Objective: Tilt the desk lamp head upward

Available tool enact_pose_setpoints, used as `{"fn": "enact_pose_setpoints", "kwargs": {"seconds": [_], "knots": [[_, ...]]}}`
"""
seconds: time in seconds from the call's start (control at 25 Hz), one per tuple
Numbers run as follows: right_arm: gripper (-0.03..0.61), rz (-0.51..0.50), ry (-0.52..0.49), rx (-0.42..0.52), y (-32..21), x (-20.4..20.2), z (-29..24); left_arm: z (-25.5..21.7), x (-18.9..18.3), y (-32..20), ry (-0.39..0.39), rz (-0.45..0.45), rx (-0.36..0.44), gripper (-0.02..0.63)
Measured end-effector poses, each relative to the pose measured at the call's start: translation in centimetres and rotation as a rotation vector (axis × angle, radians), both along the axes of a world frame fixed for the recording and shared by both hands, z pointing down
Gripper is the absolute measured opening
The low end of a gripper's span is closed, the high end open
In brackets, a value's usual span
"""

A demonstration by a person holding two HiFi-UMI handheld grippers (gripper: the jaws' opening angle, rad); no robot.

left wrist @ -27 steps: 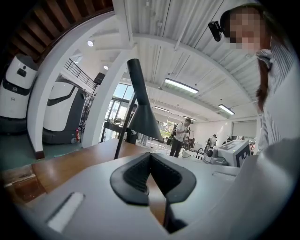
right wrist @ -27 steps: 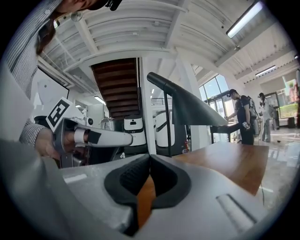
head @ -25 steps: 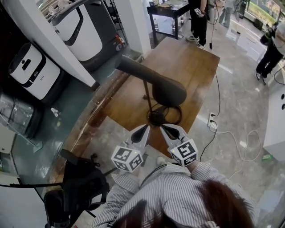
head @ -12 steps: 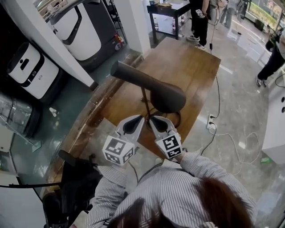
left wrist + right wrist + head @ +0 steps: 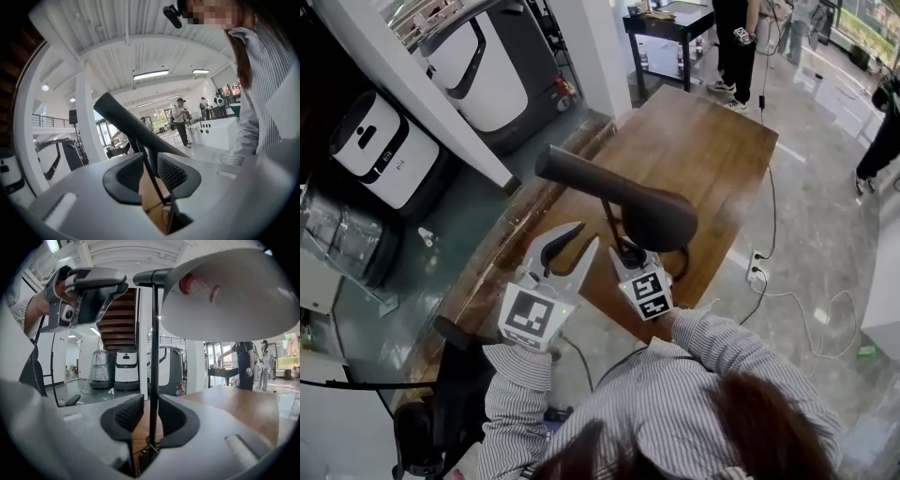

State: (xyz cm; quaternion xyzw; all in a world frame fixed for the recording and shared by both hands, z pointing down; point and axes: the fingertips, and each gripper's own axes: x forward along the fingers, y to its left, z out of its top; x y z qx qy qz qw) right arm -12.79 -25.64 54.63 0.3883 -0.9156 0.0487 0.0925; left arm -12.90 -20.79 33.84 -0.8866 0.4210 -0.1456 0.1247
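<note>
Wooden table (image 5: pixel 712 159), white cleaning machines (image 5: pixel 380 150), black side table (image 5: pixel 670 23) beyond.

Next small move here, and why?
Probably close the right gripper on the lamp stem: it stands between the jaws, a slight gap showing. That steadies it while the left gripper, whose empty jaws have just been opening, is short of the lamp head.

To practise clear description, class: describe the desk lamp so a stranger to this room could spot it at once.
Find the brown wooden table on the shiny floor. At its near end stands the desk lamp: a thin stem under a long dark head. Nothing else stands upright on that table.
</note>
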Motion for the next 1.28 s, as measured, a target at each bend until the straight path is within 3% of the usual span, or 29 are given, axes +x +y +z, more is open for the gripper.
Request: {"fn": "enact_pose_setpoints", "kwargs": {"seconds": [0.2,0.48,0.64,0.8,1.0,1.28], "knots": [[0.081,-0.015,-0.014,-0.033,-0.5,-0.7,0.7,-4.1,-0.1,0.3,-0.052,0.0,0.069,0.13],[0.081,-0.017,-0.042,-0.058,-0.6,-0.7,0.8,-9.2,0.6,0.5,-0.313,0.027,0.295,0.187],[0.081,-0.025,-0.049,-0.063,-0.7,-0.8,0.7,-9.6,0.3,0.0,-0.468,0.003,0.335,0.211],[0.081,-0.035,-0.057,-0.08,-0.5,-0.8,0.8,-10.3,0.4,-0.6,-0.57,0.027,0.37,0.233],[0.081,-0.039,-0.059,-0.083,-0.4,-0.7,0.8,-9.6,0.0,-1.2,-0.836,0.03,0.425,0.286],[0.081,-0.031,-0.063,-0.087,-0.4,-0.5,0.8,-9.1,-0.5,-2.6,-1.052,0.043,0.449,0.325]]}}
